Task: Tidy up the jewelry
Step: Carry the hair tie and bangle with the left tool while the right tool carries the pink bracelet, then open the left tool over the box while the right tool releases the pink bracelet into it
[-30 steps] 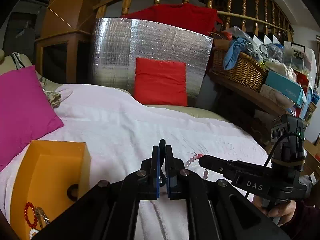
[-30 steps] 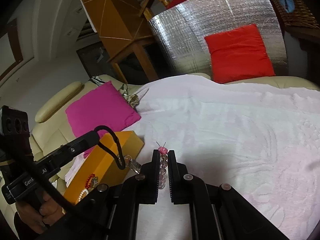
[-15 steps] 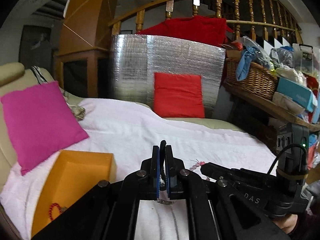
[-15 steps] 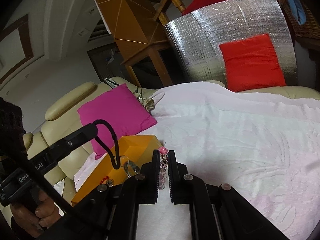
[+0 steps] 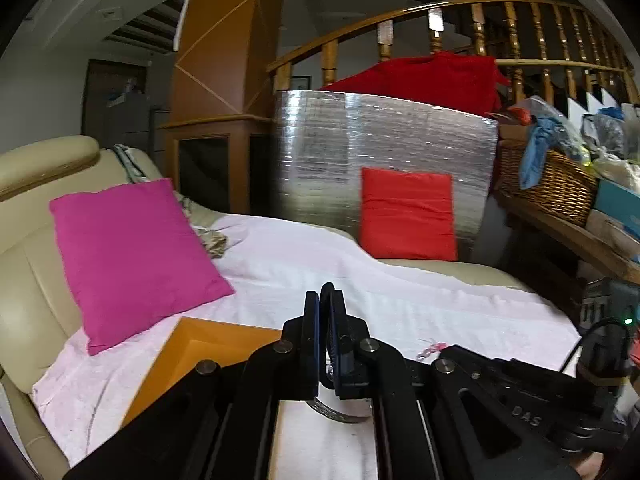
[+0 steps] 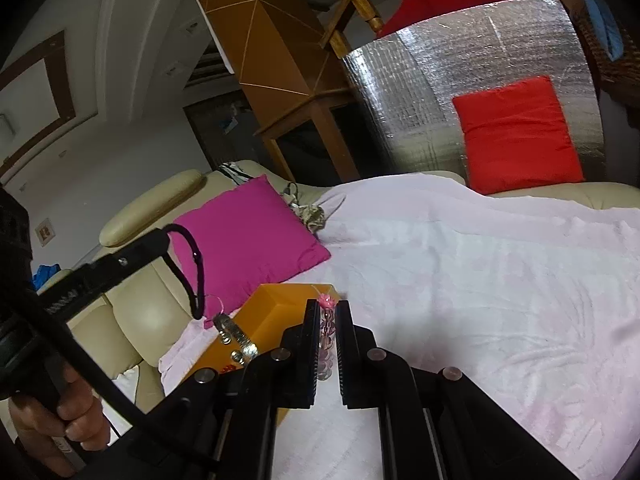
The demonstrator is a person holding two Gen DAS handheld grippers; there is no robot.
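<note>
My left gripper [image 5: 325, 300] is shut on a black cord [image 5: 331, 320] from which a silver bangle [image 5: 340, 410] hangs; cord and bangle also show in the right wrist view [image 6: 236, 334], hanging over the orange box [image 6: 276, 312]. My right gripper [image 6: 329, 312] is shut on a pink and clear bead bracelet [image 6: 327, 332], held above the white cloth beside the box. The bracelet's pink end shows in the left wrist view [image 5: 432, 348]. The orange box [image 5: 192, 356] sits lower left of my left gripper.
A magenta cushion [image 5: 128, 256] leans on the cream sofa [image 5: 36, 264] behind the box. A red cushion [image 5: 408, 216] rests against a silver foil panel [image 5: 360, 152]. A wicker basket [image 5: 548, 184] stands on a shelf at right. White cloth [image 6: 480, 280] covers the seat.
Both grippers have risen and tilted up; the box has slid lower in both views. The left gripper's cord and bangle now hang over the box's near end.
</note>
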